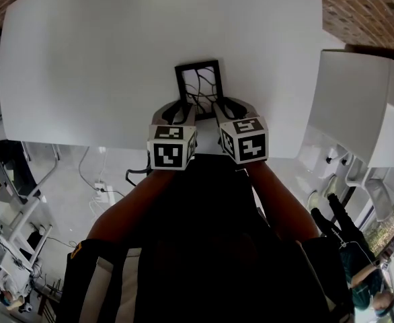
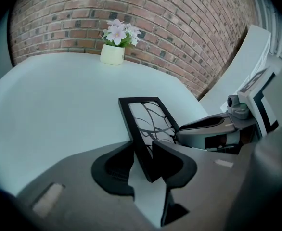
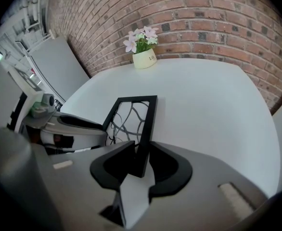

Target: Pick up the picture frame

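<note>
Picture frame: a black picture frame [image 1: 198,81] with a pattern of curved lines sits near the front edge of the white tabletop [image 1: 103,59], straight ahead of the person and between the two tools.
Left tongs: the left tongs [image 2: 143,150] are clamped on the frame's left bar, close to its near corner. The bar runs aslant through the gap.
Right tongs: the right tongs [image 3: 141,150] are clamped on the right bar, again at the near end. The bar stands almost edge-on between the pads.
Contact with tabletop: the far edge looks to be down on the surface. Whether the near edge has already come off it I cannot tell from these angles.
Stage: my reading is that the grip is made and the lift is about to start.
Risk, slipping: both holds are on thin bars at one end only, so the far end would hang out as a lever. The frame may pivot in the pads and droop or drop.
Risk, uneven lift: if one hand rises faster, the frame would twist, which could pull a bar free or strain a corner joint.
Risk, squeezing: hard pressure across narrow bars could crack the frame or its pane.
Risk, dragging: pulling back before lifting would scrape the far edge along the tabletop.
Bystander: the flower pot [image 2: 112,54] by the brick wall is well apart, so it is unlikely to be hit.
</note>
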Demonstrator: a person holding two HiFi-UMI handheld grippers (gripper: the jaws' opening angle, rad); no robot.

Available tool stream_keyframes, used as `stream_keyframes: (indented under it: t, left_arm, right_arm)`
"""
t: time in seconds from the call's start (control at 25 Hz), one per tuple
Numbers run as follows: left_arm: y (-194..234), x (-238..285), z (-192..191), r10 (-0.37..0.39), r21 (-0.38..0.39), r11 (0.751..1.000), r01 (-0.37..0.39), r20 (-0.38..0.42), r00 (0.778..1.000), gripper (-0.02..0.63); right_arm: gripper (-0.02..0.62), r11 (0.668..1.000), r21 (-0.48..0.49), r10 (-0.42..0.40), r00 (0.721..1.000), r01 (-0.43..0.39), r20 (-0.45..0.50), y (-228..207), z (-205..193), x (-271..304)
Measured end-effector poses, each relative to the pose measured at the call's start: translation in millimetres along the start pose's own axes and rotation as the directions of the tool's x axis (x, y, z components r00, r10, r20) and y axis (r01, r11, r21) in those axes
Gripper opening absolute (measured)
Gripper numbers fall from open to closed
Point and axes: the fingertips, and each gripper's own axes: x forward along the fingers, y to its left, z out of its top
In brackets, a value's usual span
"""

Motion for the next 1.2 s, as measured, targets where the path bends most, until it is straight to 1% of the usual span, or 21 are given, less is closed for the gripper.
stream_keyframes:
  t: [0.16, 0.48, 0.72, 0.8, 1.0, 1.12, 1.2]
  left_arm:
    - [1.4, -10.2, 7.4, 0.009, 0.034, 0.999, -0.009, 0.009, 1.0, 0.1]
    - [3.8, -36.1, 29.6, -0.013, 0.064, 0.998, 0.007, 0.084, 0.996, 0.098]
    - [-1.0, -58.0, 46.6, -0.035, 0.095, 0.995, 0.022, 0.137, 0.99, 0.097]
    - [-2.8, -68.3, 53.4, -0.04, 0.118, 0.993, 0.021, 0.162, 0.986, 0.095]
    - [-7.8, -98.0, 79.0, -0.054, 0.233, 0.972, -0.007, 0.252, 0.966, 0.092]
    - [-14.0, -116.7, 91.9, -0.081, 0.264, 0.965, -0.001, 0.302, 0.95, 0.091]
    - [-15.8, -127.4, 97.6, -0.096, 0.267, 0.964, 0.006, 0.327, 0.94, 0.091]
  right_arm:
    - [0.095, 1.0, 0.016, -0.016, 1.0, 0.016, 0.016, 5.2, 2.9, -5.2]
    - [0.092, 0.998, 0.003, -0.065, 0.993, 0.065, 0.103, 22.0, 28.0, -28.4]
    - [0.094, 0.994, 0.015, -0.106, 0.98, 0.105, 0.166, 32.7, 40.6, -49.2]
    - [0.094, 0.993, 0.024, -0.115, 0.975, 0.113, 0.189, 37.7, 44.7, -57.0]
    - [0.094, 0.989, 0.056, -0.149, 0.951, 0.139, 0.272, 49.5, 63.0, -82.0]
    - [0.092, 0.984, 0.081, -0.179, 0.927, 0.162, 0.328, 56.0, 74.9, -100.3]
    - [0.091, 0.981, 0.081, -0.196, 0.913, 0.179, 0.359, 62.0, 81.3, -111.6]
